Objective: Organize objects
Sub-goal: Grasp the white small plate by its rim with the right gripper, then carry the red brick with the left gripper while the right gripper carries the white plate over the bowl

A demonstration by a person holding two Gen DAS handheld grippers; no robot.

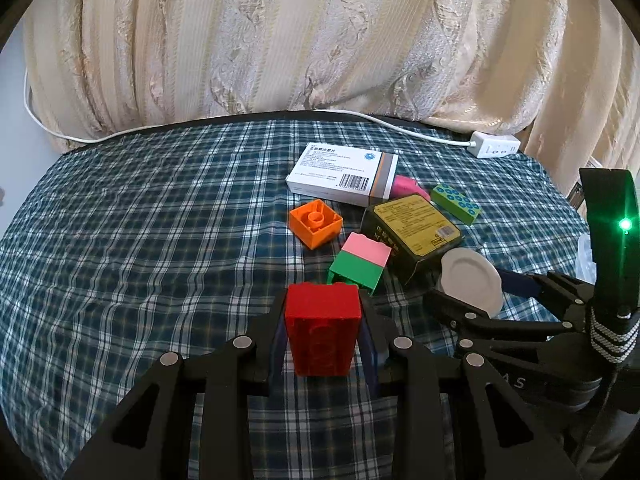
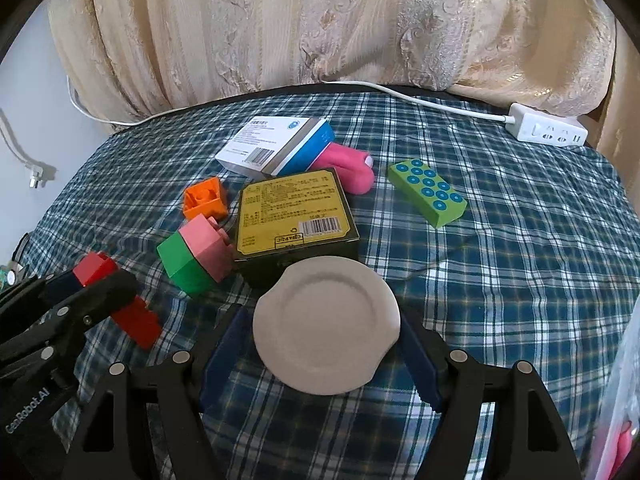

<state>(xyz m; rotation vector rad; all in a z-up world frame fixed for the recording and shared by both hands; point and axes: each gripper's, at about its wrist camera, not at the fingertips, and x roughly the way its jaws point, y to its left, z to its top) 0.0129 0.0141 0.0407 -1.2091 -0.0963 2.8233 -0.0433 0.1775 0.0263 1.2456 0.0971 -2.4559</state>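
Observation:
My left gripper [image 1: 322,336] is shut on a red brick [image 1: 322,330], held just above the checked cloth; it also shows in the right wrist view [image 2: 120,300]. My right gripper [image 2: 328,336] is shut on a small white plate [image 2: 327,326], also seen in the left wrist view [image 1: 472,282]. Ahead lie a pink-and-green brick [image 2: 196,254], an orange brick [image 2: 205,200], a black-and-yellow box [image 2: 294,216], a white medicine box [image 2: 276,144], a pink object [image 2: 346,168] and a green dotted brick [image 2: 428,192].
The checked tablecloth [image 1: 120,240] covers a round table. A white power strip [image 2: 548,130] with its cable lies at the far right edge. A cream curtain [image 1: 280,40] hangs behind the table. A clear bag [image 2: 624,420] shows at the right.

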